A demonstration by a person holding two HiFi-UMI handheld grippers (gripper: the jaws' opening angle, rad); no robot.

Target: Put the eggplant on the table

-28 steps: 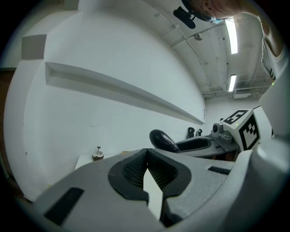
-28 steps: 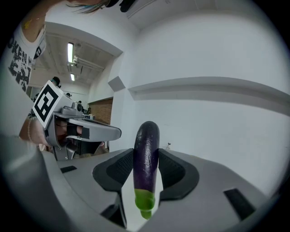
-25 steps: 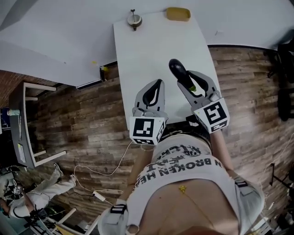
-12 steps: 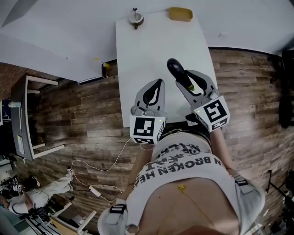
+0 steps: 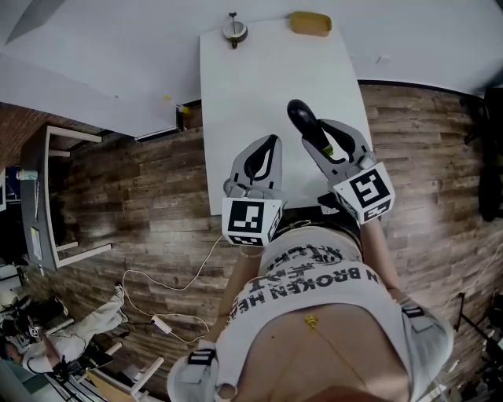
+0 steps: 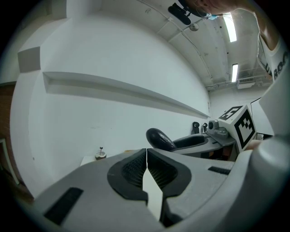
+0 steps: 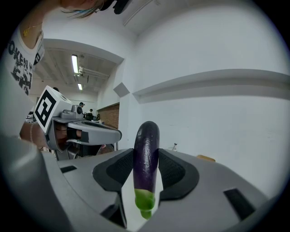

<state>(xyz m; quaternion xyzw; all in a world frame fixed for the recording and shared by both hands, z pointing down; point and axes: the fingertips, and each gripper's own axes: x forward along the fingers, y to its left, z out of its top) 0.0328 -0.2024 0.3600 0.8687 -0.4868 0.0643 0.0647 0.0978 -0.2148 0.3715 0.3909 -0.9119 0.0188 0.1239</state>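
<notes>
Item: eggplant point(image 7: 146, 154), dark purple with a green stem end. It is clamped lengthwise between the pads of my right tool point(image 5: 324, 135), with the stem end toward the tool body and the rounded tip sticking out past the jaw tips. Location: over the near half of the white bench point(image 5: 259, 71), apparently held clear of the surface, though I cannot tell how high. Item: left tool point(image 6: 147, 156), jaws together with nothing between them, parked just beside the right tool over the near edge of the bench. Also logged at the far end of the bench, well apart from both tools: a small round object point(image 5: 230, 31) and a yellow object point(image 5: 308, 22). Task status, as I judge it: the eggplant is in hand and already over the bench; lowering it, opening the jaws and backing the tool away are still to do. Change against the earlier frames: practically none. Both tools and the eggplant sit where they were, the grip looks the same, and the head view has only drifted slightly.
</notes>
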